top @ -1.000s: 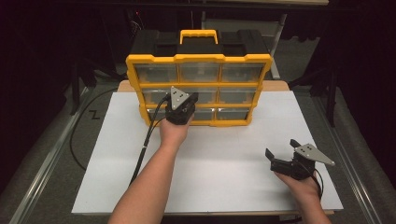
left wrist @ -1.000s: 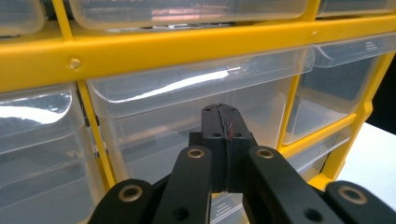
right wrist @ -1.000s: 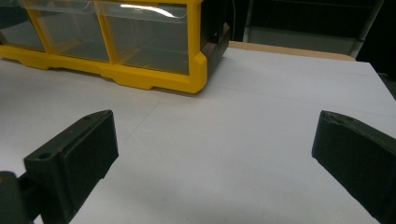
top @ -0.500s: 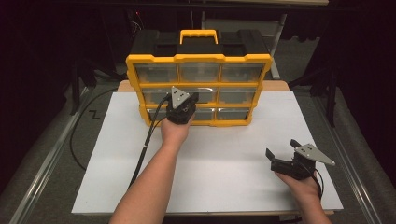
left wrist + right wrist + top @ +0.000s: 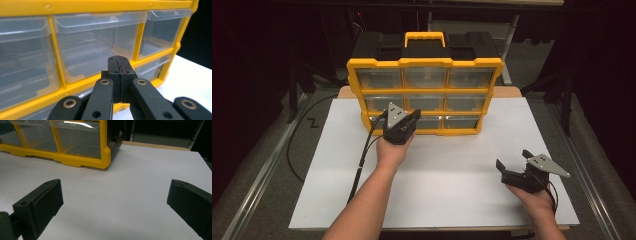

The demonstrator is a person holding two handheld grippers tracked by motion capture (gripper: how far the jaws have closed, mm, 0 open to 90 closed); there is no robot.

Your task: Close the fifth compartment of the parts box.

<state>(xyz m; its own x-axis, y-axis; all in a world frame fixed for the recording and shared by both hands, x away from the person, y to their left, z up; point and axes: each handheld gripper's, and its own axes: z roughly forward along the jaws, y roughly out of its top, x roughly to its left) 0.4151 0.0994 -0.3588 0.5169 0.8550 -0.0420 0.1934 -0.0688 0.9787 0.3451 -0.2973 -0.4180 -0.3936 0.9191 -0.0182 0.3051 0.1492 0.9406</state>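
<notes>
My left gripper (image 5: 411, 118) has its jaws pressed together, empty, at the organizer (image 5: 424, 95) standing at the back of the white board (image 5: 452, 175). My right gripper (image 5: 514, 162) rests wide open, holding nothing.

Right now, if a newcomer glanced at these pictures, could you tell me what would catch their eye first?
The yellow-framed organizer with clear plastic drawers and a yellow carry handle stands upright at the far edge of the white tabletop. The left gripper, jaws shut, is held up against its bottom row of drawers. The right gripper hangs open over the table's near right part, well apart from the organizer.
</notes>
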